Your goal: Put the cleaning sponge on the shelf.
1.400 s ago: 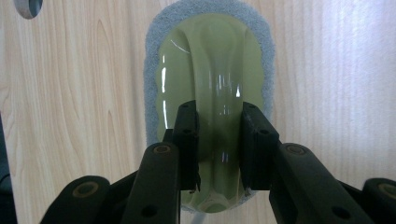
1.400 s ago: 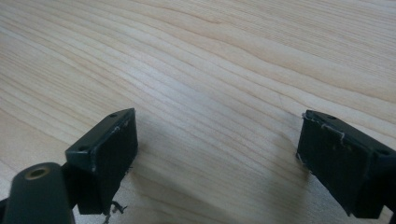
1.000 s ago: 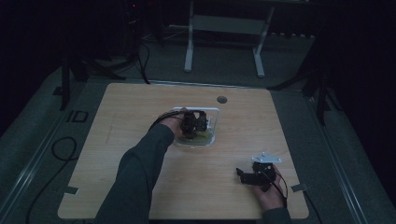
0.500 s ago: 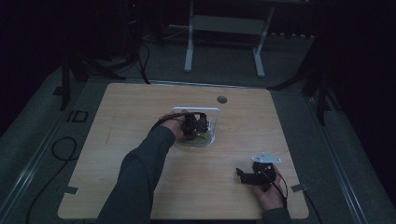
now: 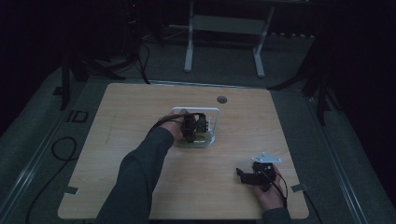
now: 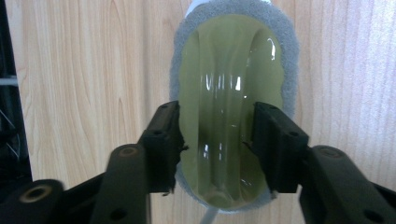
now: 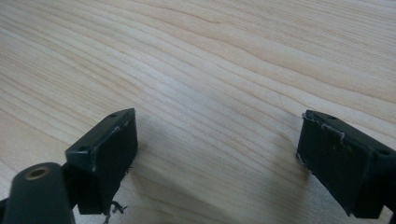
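Just-opened left gripper [image 6: 215, 140] astride one yellow-green sponge [image 6: 231, 88], unclamped; right gripper [image 7: 217, 154] apart over one table [image 5: 140, 116].

We see a dim room where a light wooden table [image 5: 140, 116] stands on grey carpet [image 5: 42, 135], with a white metal frame [image 5: 224, 28] behind.

The table [image 5: 140, 121] was pale wood with fine darker grain lines. On it lay a sponge [image 6: 231, 107] with a glossy yellow-green top and a fuzzy grey rim. Both the left gripper [image 6: 217, 140] and the right gripper [image 7: 217, 158] were matt black. At two o'clock from the sponge sat a small dark grey disc [image 5: 222, 99]
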Action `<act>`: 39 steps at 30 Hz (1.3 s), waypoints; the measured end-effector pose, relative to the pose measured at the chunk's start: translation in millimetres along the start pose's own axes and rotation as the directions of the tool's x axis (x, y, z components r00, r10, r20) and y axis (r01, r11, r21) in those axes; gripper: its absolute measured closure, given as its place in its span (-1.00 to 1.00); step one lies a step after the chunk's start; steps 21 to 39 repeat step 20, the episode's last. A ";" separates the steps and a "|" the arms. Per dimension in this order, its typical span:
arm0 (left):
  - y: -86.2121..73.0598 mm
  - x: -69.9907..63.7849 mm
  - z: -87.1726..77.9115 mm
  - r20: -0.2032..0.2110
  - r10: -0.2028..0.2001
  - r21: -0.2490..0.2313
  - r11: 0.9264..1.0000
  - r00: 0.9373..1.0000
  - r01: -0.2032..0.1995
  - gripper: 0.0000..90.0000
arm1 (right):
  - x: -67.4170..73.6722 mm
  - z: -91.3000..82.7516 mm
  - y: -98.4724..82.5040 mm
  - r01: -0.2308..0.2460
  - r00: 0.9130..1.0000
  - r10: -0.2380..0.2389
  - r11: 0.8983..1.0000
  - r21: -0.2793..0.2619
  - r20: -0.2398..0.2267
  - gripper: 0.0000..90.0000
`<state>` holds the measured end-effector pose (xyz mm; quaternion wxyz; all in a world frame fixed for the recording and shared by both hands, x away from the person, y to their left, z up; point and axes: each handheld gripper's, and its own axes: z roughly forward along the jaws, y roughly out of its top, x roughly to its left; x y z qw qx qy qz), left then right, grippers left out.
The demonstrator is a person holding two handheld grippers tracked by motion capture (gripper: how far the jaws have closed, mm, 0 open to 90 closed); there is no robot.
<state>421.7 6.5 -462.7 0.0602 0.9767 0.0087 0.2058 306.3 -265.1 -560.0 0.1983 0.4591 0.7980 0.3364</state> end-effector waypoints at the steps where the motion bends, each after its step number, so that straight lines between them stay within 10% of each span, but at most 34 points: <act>1: -1.5 -0.4 -1.7 -0.003 -0.011 -0.002 1.000 1.000 0.011 0.12 | 0.0 0.0 0.0 0.000 1.000 0.000 1.000 0.000 0.000 -0.74; 14: -20.5 -5.4 -32.4 -0.031 -0.113 -0.071 0.991 0.993 0.111 0.06 | 0.0 0.0 0.0 0.000 1.000 0.000 1.000 0.000 0.000 -0.74; 20: -29.3 -10.0 -54.1 -0.074 -0.198 -0.154 0.971 0.977 0.185 0.04 | -0.1 0.1 0.0 0.001 1.000 -0.001 1.000 -0.001 0.001 -0.74; 39: -29.3 -10.0 -54.1 -0.074 -0.198 -0.154 0.971 0.977 0.185 0.04 | -0.1 0.1 0.0 0.001 1.000 -0.001 1.000 -0.001 0.001 -0.74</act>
